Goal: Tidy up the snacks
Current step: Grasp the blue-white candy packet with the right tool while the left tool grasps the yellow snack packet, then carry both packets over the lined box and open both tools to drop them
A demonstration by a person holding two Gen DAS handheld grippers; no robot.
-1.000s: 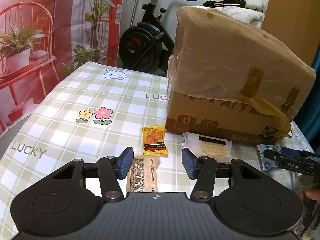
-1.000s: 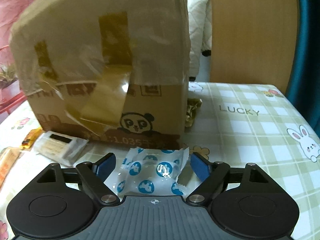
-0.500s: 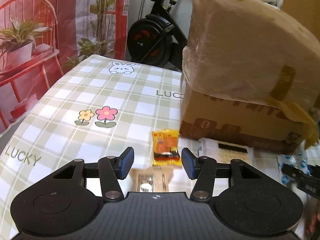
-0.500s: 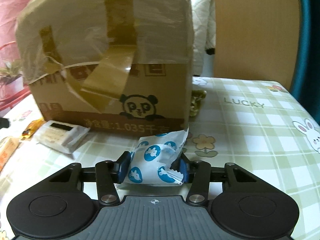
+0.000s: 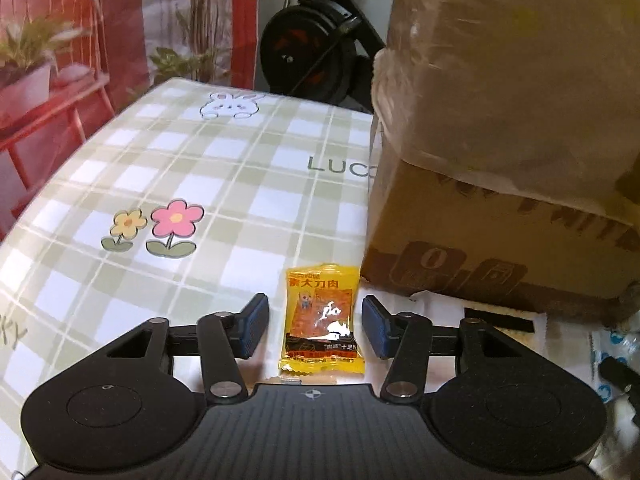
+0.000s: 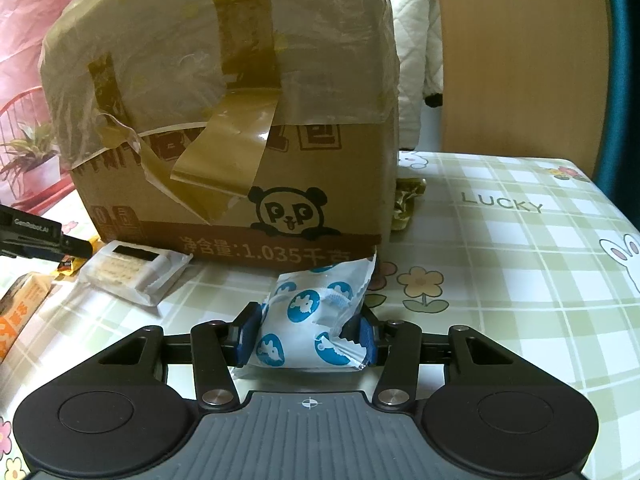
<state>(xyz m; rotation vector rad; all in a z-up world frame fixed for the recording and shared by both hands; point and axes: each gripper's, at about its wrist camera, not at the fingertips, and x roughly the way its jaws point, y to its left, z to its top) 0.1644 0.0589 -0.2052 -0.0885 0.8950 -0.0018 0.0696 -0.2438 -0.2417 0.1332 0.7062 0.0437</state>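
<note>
Since the earlier frame the left gripper (image 5: 315,325) has come forward and down past the brown striped packet, so the yellow snack packet (image 5: 322,318) now lies between its fingers; the right gripper (image 6: 308,334), then spread around the blue-dotted white packet (image 6: 316,320), has clamped onto it. Landmark: the taped cardboard box (image 6: 224,128) on the checked tablecloth (image 5: 168,184). Left of the box's near corner, the yellow snack packet lies flat on the cloth; the left jaws are closing around it, blue pads (image 5: 254,330) not yet touching, a gap showing on each side. Just in front of the box, against its base, lies a clear-wrapped cracker pack (image 6: 134,274). Further right, in front of the box's panda print, the blue-dotted white packet is pinched at its near end by the right gripper, its wrapper crumpled at the pads and its far end just at the box's base. Behind the box's right corner sits a crumpled olive-gold wrapper (image 6: 406,204).
</note>
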